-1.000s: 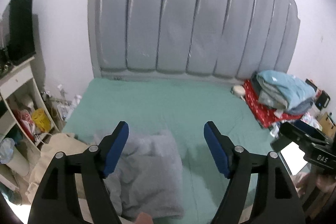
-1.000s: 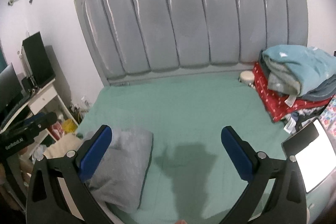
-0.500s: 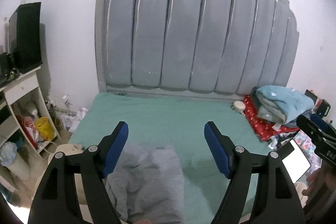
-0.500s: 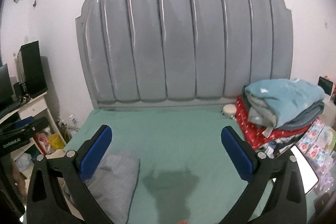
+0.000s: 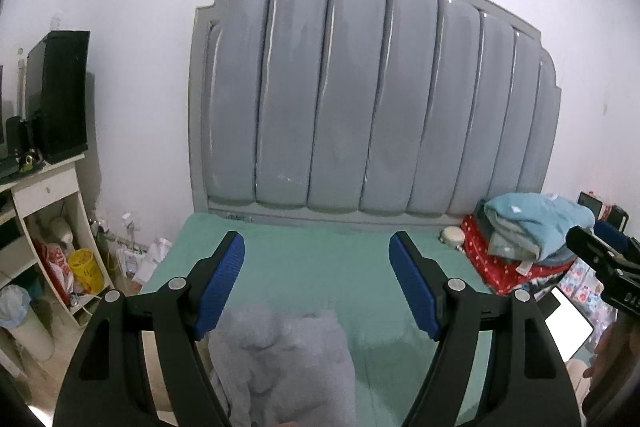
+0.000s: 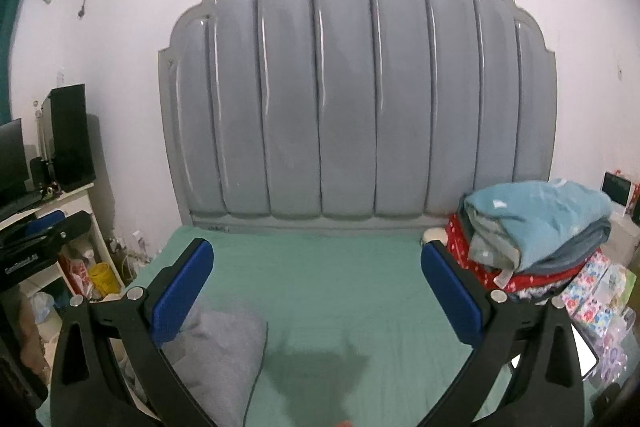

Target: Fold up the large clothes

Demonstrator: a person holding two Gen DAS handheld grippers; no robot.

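Grey garment [image 5: 280, 367] is seen lying folded and somewhat rumpled on the green sheet [image 5: 320, 267], at the near left corner of the bed; in the left wrist view it sits at about 6 o'clock, just below the gap between the fingers. In the right wrist view the same garment [image 6: 224, 351] is found at 7 o'clock, partly hidden behind the left blue pad.

Left gripper [image 5: 316, 287]: jaws are held wide apart, nothing between the pads, no cloth touched. Right gripper [image 6: 316, 291]: jaws likewise spread wide and bare, with only open sheet seen past them (a dark shadow of the tool falls on the sheet at 6 o'clock).

Both tools are pointed toward the headboard [image 6: 360, 99], a grey padded panel of vertical channels filling the centre of each view.

A stack of blankets [image 6: 532, 231], teal over grey over red, is noted at 3 o'clock on the far right side of the bed. A white shelf unit [image 5: 44, 235] with black boxes on top stands at 9 o'clock, off the bed. A lit white screen [image 5: 568, 327] is seen at 4 o'clock in the left view, near the other gripper's black body.
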